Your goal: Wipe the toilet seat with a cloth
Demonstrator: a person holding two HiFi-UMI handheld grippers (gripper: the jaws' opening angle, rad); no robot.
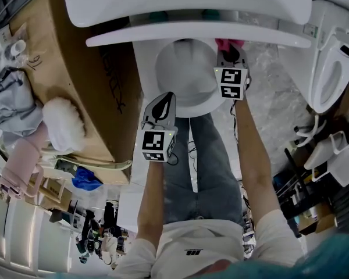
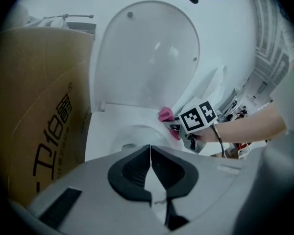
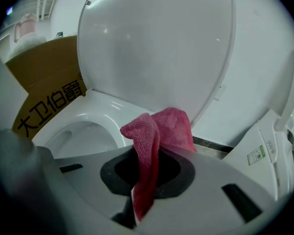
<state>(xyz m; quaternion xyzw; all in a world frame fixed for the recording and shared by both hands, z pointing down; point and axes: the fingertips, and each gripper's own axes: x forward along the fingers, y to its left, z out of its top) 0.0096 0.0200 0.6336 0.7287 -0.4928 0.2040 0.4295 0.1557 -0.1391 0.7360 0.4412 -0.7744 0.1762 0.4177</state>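
Note:
The white toilet (image 1: 186, 77) stands with its lid (image 2: 147, 58) raised; the seat rim (image 3: 95, 112) rings the bowl. A pink cloth (image 3: 154, 136) is pinched in my right gripper (image 3: 147, 168) and hangs over its jaws. In the head view the right gripper (image 1: 229, 50) holds the cloth (image 1: 228, 42) at the back right of the rim, under the lid's edge. The left gripper view shows that cloth (image 2: 165, 115) touching the rim. My left gripper (image 1: 161, 100) hovers at the rim's near left. Its jaws (image 2: 150, 152) are shut with nothing between them.
A tall cardboard box (image 1: 75, 68) stands close against the toilet's left side. A second white toilet (image 1: 331, 68) is at the right, with clutter on the floor below it. The person's legs in jeans (image 1: 209, 156) stand right before the bowl.

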